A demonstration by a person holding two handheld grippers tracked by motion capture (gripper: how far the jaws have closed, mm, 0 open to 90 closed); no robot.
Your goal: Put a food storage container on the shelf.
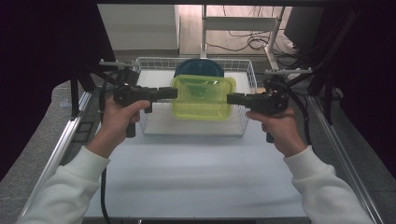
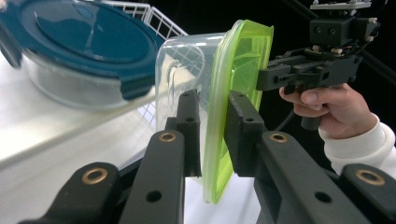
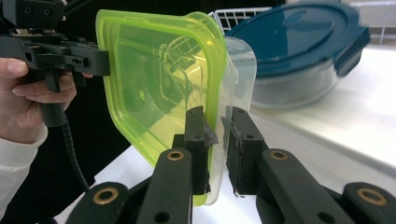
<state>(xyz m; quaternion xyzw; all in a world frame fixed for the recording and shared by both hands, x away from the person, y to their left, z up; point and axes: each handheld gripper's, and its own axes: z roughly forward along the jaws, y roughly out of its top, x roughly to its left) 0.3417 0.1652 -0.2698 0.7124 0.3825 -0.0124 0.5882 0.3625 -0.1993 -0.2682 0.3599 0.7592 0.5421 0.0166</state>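
Here, in the high view, a clear box with a green lid (image 1: 203, 97) is held up over a white wire basket (image 1: 244, 122) on the white bench (image 1: 196, 172). The left tongs (image 1: 173, 93) grip its left edge and the right tongs (image 1: 229, 98) grip its right edge. Behind it, in the basket, sits a round dish with a dark blue lid (image 1: 199, 68).

The left gripper view shows more: the box (image 2: 187, 79) is turned on its side, and the left tongs (image 2: 212, 135) are clenched on the rim, one jaw on the clear side and one on the green lid. Farther off, the other hand (image 2: 329, 105) holds its tongs against the lid.

The right gripper view shows the right tongs (image 3: 219, 144) clenched on the opposite rim, with the lid's flat face seen through.

From above, both hands (image 1: 119, 119) come in from below in white sleeves (image 1: 70, 186), wrists bent slightly inward, tongs pointing at each other across the box.
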